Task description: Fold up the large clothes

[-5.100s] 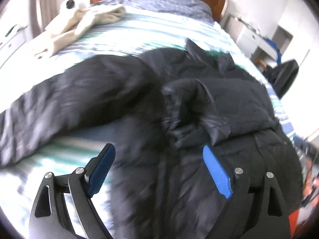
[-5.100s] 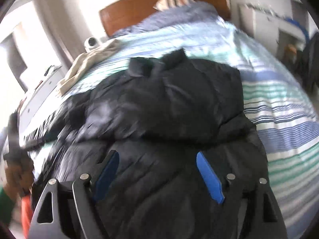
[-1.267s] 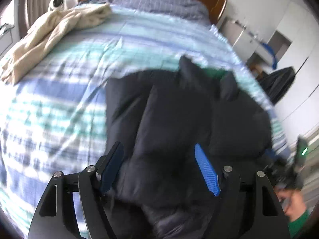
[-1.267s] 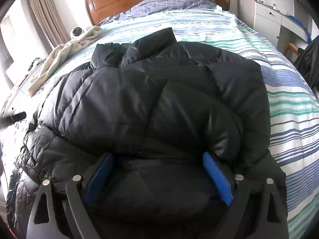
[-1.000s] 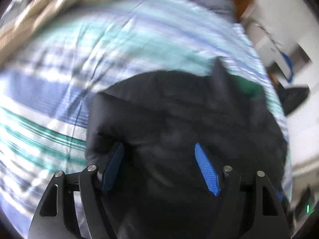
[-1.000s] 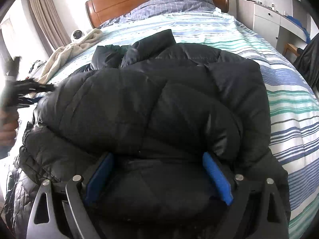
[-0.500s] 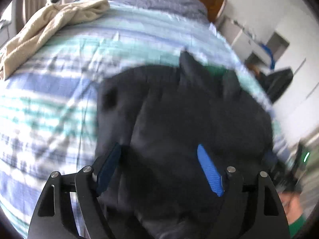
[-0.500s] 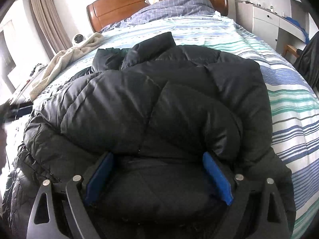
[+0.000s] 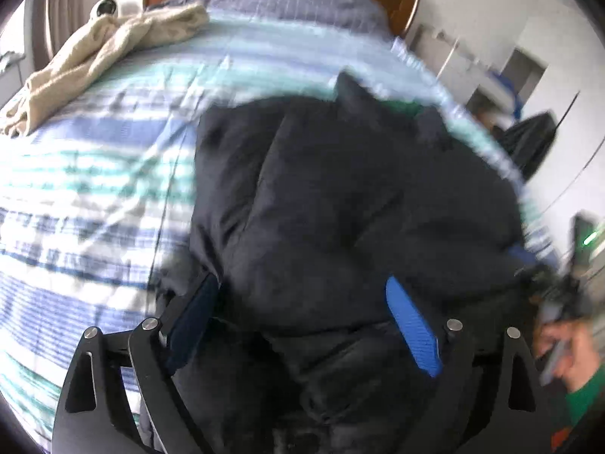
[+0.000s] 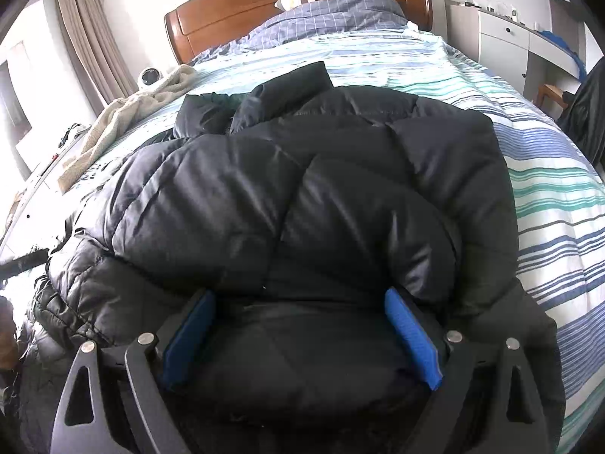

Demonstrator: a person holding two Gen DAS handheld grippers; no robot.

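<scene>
Bed, striped sheet. Black jacket lies folded mid-bed, collar at 12 o'clock. Beige towel at 10 o'clock. Left hand-held gripper spread over the jacket. Right hand-held gripper spread, pads against the jacket's near fold.

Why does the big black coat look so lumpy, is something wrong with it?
Nothing is torn. The black puffer coat is just bunched: its collar sticks up crookedly, and its lower left edge slumps off the bed.
</scene>
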